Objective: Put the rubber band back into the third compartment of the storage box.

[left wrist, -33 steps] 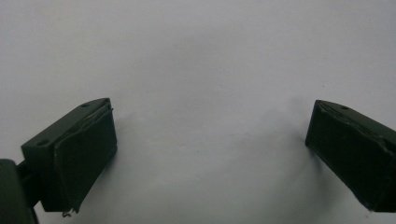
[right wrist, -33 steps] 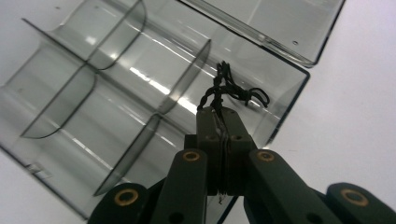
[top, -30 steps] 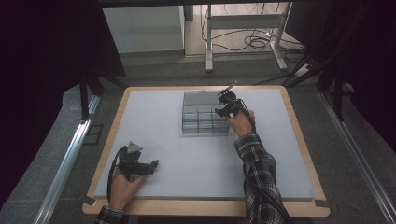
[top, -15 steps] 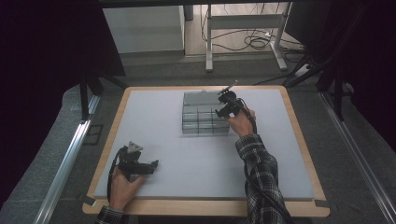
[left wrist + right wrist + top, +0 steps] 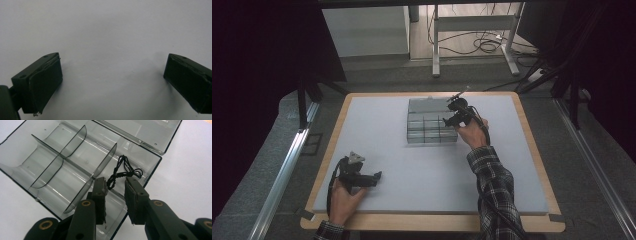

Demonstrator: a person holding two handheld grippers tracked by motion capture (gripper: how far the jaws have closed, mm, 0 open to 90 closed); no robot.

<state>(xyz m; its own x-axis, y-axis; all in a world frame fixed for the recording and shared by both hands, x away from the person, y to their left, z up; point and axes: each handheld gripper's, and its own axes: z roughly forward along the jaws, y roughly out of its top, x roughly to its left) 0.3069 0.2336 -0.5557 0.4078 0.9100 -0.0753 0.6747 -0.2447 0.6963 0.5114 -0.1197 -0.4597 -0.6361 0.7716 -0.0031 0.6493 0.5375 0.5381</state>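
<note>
Smoky clear plastic makes up the divided organizer box (image 5: pixel 432 124), which lies toward the far side of the grey mat (image 5: pixel 422 170); its lid (image 5: pixel 147 131) is folded open beyond it. From above, the right gripper (image 5: pixel 451 120) hangs over the box's right edge, while the left gripper (image 5: pixel 374 177) rests on the mat well apart from the box, nearer the person. The right gripper view adds what the high view cannot resolve: a black twisted cord (image 5: pixel 122 172) lying in the box's corner compartment, its lower end between the jaws; these have just been opening and stand slightly apart, not pinching it. The left gripper view shows bare mat between jaws spread wide, holding nothing. No writing or brand is legible anywhere.
</note>
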